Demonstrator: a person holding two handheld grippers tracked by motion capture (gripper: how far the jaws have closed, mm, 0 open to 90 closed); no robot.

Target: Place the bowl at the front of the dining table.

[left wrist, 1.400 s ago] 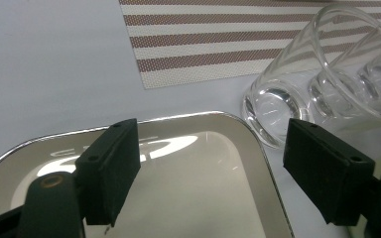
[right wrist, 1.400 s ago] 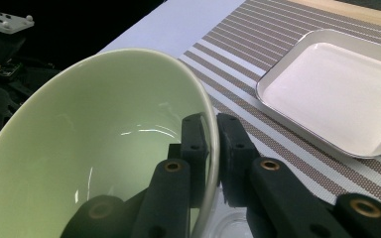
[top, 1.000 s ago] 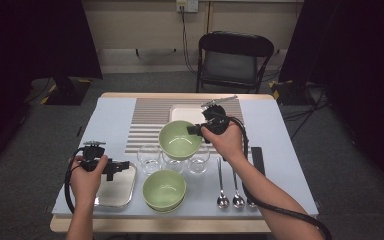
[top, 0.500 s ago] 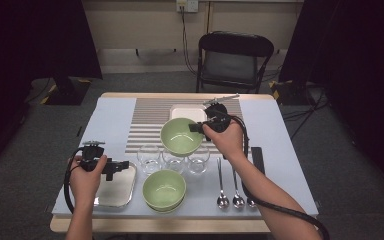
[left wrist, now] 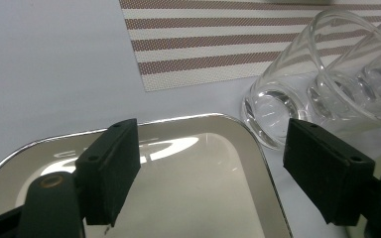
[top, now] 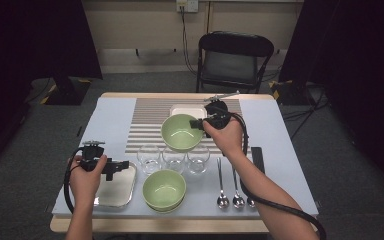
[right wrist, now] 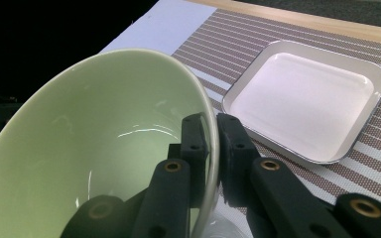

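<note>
On a blue-covered tabletop, the right gripper pinches a green bowl (rim between jaws) beside the white tray, placement pending; left gripper spread.

2 bowls, 3 glasses, 3 spoons, 2 trays.

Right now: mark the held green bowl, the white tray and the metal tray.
held green bowl (top: pixel 180 131), high view, inner surface.
white tray (right wrist: pixel 307 96), right gripper view, flat bottom.
metal tray (left wrist: pixel 198 183), left gripper view, mirrored floor.

The green bowl has edged slightly lower in the right tool.
</note>
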